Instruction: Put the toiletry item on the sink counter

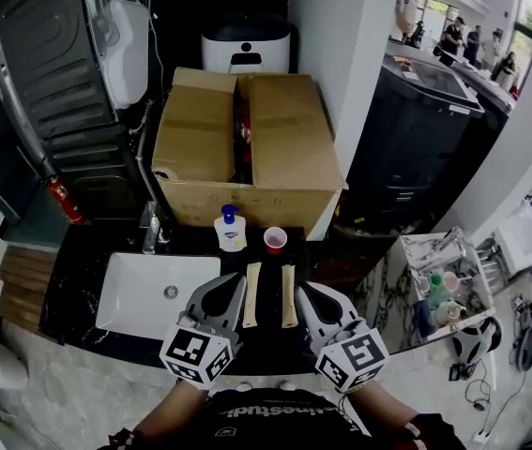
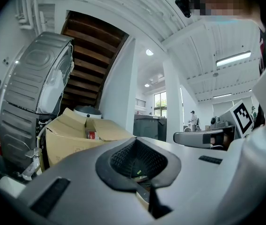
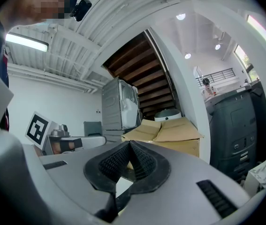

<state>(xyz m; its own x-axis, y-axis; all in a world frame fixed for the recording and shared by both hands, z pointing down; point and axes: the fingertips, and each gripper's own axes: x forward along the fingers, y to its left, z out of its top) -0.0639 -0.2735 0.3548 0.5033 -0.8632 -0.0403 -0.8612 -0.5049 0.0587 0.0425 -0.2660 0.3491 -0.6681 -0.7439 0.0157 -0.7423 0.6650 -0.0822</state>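
Fingers of the left gripper [image 1: 251,279] and right gripper [image 1: 288,281] are pressed together and empty, over the counter's [image 1: 76,284] front edge. The pump bottle [image 1: 231,231] stands upright at the back edge, between faucet [image 1: 150,225] and red cup [image 1: 274,240], against the cardboard box [image 1: 284,139]. Judgement: this fits either a completed placement or another item still awaited. Any reach should clear bottle and cup.
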